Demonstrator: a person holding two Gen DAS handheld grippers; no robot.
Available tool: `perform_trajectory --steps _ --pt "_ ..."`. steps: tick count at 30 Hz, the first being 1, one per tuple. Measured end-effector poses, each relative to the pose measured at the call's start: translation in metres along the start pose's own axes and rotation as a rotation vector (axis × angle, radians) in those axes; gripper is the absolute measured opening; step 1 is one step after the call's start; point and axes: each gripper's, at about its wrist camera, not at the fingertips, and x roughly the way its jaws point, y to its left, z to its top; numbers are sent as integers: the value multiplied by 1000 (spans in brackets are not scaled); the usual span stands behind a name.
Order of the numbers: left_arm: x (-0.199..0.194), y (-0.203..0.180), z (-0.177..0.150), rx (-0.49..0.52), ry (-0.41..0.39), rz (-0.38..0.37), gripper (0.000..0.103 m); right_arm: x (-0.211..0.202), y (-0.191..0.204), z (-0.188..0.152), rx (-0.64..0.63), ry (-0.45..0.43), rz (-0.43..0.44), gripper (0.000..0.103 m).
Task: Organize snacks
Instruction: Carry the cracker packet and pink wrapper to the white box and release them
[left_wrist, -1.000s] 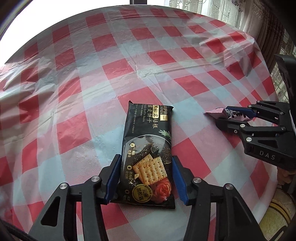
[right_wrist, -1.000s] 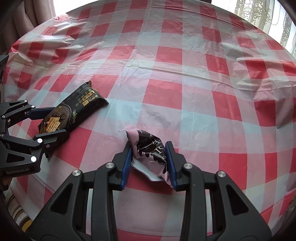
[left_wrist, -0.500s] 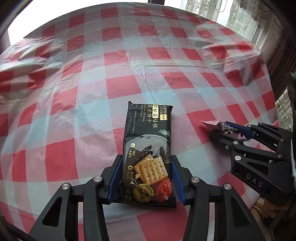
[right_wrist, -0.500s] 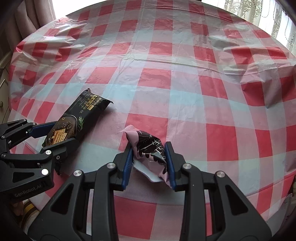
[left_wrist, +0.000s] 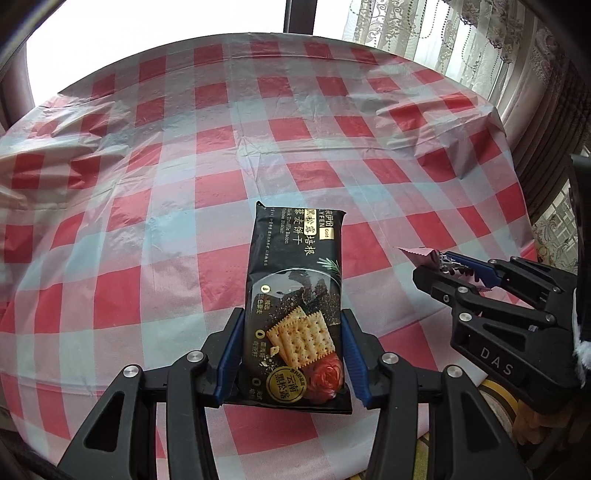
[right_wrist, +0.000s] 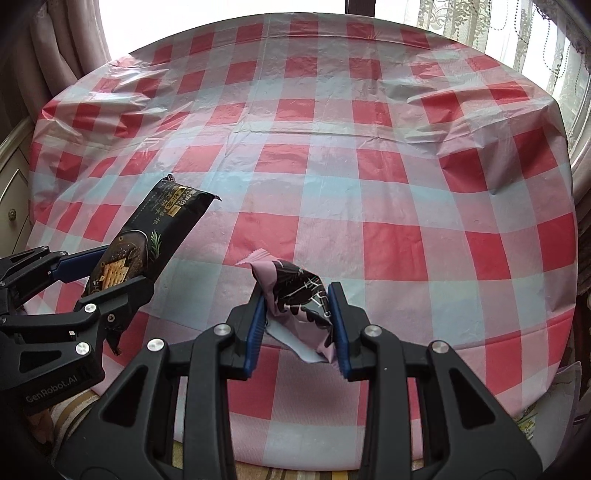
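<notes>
Snacks are both in hand: we find the left tool (left_wrist: 293, 354) clamping the cracker pack (left_wrist: 295, 310), the right tool (right_wrist: 297, 326) gripping the pink packet (right_wrist: 295, 295), clear of the tabletop (right_wrist: 369, 184), placement outstanding.

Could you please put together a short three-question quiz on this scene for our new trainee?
1. True or false: the left gripper is shut on the black cracker packet.
2. What does the right gripper hold? A) a pink and black snack pouch B) a glass bottle C) nothing
3. What pattern covers the tablecloth?

Key: 1. True; its blue pads press both long sides. 2. A. 3. Red, white and pale blue checks.
</notes>
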Motion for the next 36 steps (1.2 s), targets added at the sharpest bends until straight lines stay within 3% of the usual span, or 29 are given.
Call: perform_trajectory --steps 11,20,28,36 --pt "-20 -49 -6 53 -22 -72 50 -45 -44 -32 78 -31 -25 36" --pt "-35 -104 -12 128 -32 -147 50 -83 -91 -64 134 -56 -94 36" --pt "-41 -170 -23 211 -13 -243 50 -118 -163 -109 252 -63 -191 36" --pt "-32 -249 -34 327 54 -334 50 -139 -235 -160 404 -46 -279 36"
